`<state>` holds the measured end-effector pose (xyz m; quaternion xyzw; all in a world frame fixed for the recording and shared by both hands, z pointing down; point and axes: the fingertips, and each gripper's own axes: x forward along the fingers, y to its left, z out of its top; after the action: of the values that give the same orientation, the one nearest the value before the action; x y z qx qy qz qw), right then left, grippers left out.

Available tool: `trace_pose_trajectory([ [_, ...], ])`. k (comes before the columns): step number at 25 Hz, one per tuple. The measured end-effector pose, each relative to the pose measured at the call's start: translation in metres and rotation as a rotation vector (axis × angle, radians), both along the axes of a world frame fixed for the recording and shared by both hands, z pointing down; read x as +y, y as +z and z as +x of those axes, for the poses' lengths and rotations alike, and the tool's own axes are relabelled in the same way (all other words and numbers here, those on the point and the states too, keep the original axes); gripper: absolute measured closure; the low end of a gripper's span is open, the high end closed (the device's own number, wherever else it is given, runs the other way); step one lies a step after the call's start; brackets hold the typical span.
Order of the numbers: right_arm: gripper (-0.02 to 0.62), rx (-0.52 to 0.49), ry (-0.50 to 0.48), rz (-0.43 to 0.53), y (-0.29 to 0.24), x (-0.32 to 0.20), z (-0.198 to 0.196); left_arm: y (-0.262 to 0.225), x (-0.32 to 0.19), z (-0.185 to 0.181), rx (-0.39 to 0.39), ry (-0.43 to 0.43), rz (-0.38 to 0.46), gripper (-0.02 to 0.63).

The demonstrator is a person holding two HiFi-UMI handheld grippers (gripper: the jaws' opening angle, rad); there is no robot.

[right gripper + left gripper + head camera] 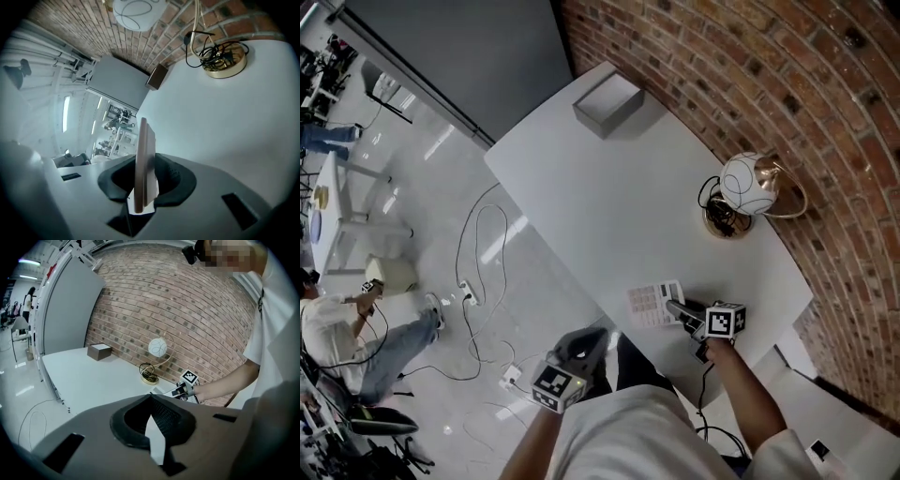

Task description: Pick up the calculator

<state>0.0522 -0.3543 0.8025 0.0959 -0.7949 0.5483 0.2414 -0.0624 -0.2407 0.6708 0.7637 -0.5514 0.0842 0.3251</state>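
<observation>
The right gripper (673,307) has its jaws clamped on the flat, pale rectangular calculator (654,304), held edge-on between the pads (144,164) over the near edge of the white table (628,187). The left gripper (581,345) hangs off the table's edge with its jaws together and empty

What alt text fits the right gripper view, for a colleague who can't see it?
The right gripper clamps a thin calculator edge-on, with the white table behind it. Farther back stand a gold lamp base tangled with black cable, a small box and a brick wall.
</observation>
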Motion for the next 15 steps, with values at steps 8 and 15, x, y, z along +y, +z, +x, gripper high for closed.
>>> trace_pose_trajectory([
  [8, 0.489, -0.049, 0.178, 0.031, -0.064, 0.043, 0.009, -0.026, 0.027, -0.011, 0.014, 0.070, 0.062, 0.592],
  [15, 0.489, -0.049, 0.377, 0.010, -0.123, 0.109, 0.028, -0.044, 0.086, -0.018, 0.047, 0.148, 0.060, 0.592],
])
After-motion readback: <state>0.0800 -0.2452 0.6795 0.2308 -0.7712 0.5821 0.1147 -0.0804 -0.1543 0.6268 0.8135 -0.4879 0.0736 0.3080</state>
